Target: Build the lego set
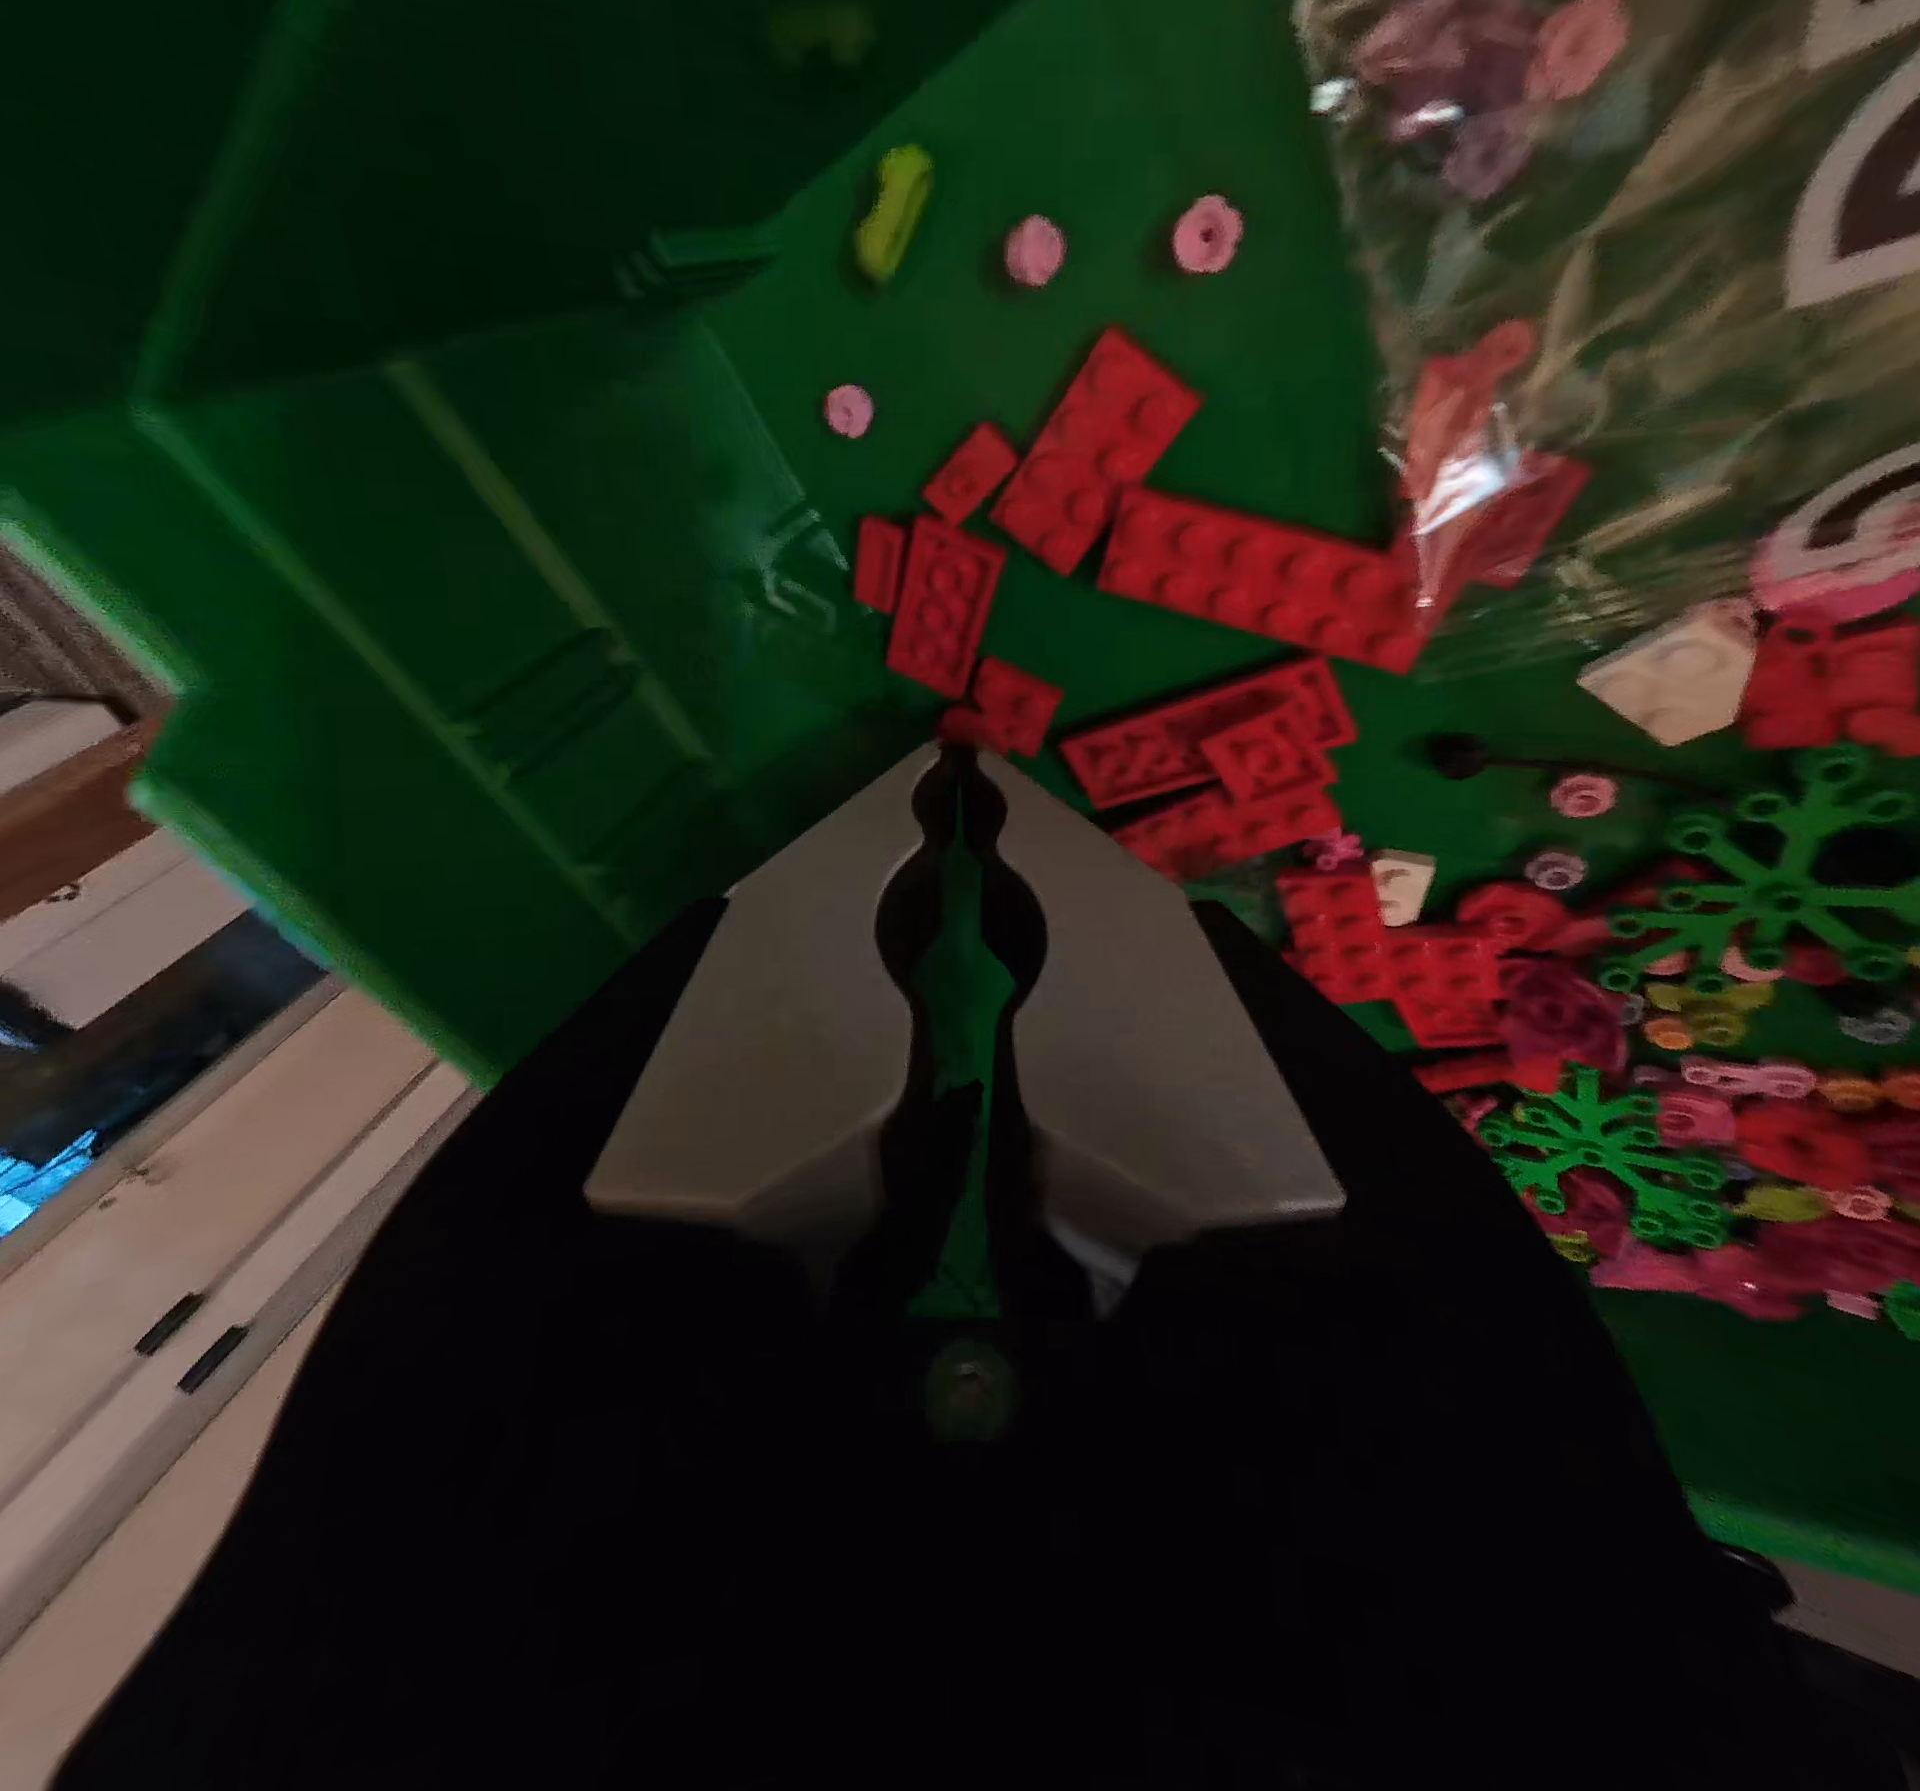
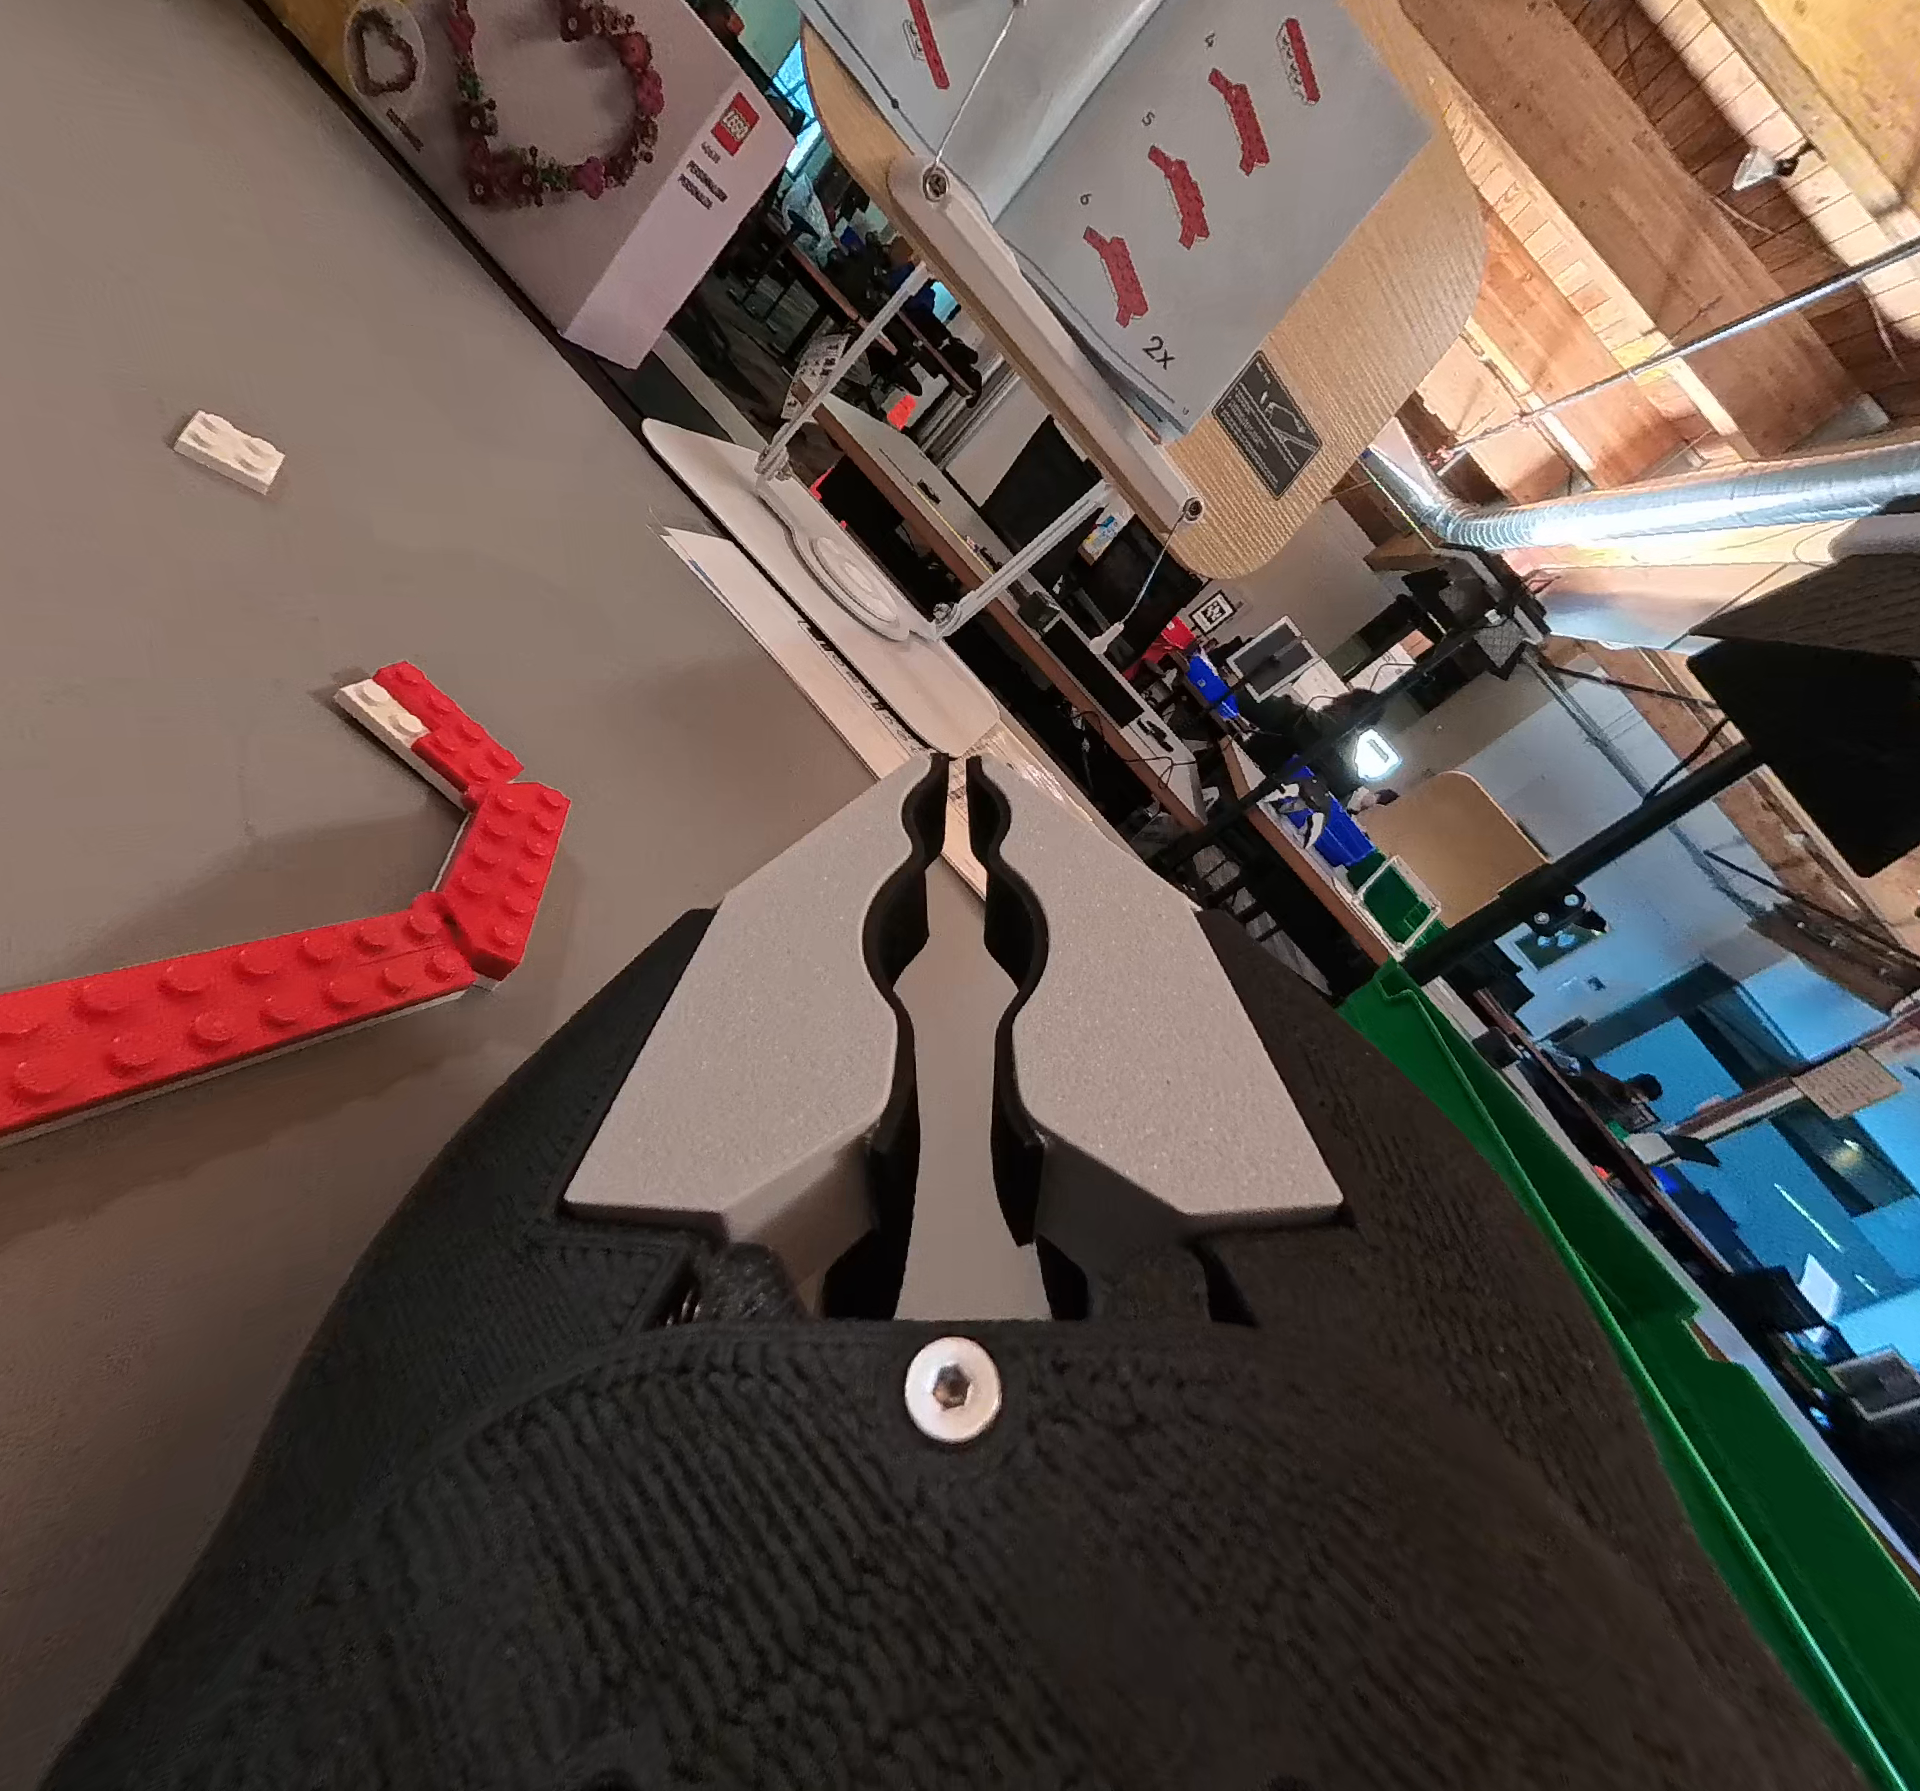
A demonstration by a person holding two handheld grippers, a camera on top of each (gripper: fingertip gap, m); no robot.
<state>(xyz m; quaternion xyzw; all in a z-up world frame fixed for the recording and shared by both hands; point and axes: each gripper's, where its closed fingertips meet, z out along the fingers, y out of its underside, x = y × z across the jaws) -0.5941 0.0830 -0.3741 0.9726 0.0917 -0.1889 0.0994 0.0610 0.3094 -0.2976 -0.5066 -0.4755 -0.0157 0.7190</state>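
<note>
The left gripper (image 1: 961, 754), nearly closed, pinches a small red piece (image 1: 961, 725) at its tips over the green bin (image 1: 520, 598), red plates (image 1: 1091, 463) just beyond. The right gripper (image 2: 956, 770), tips almost together, holds nothing above the table (image 2: 208, 235); left of it lies the red build (image 2: 312, 962), then a white plate (image 2: 229, 451), a printed box (image 2: 540, 100) and instructions (image 2: 1195, 131) farther off

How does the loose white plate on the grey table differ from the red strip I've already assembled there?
The loose white plate is a short single piece; the red strip is a long chain of joined plates. The white plate is straight, while the red strip bends at angles. The white plate lies alone, farther from the right gripper; the red strip carries a white piece at its far end. Both lie flat, studs up.
</note>
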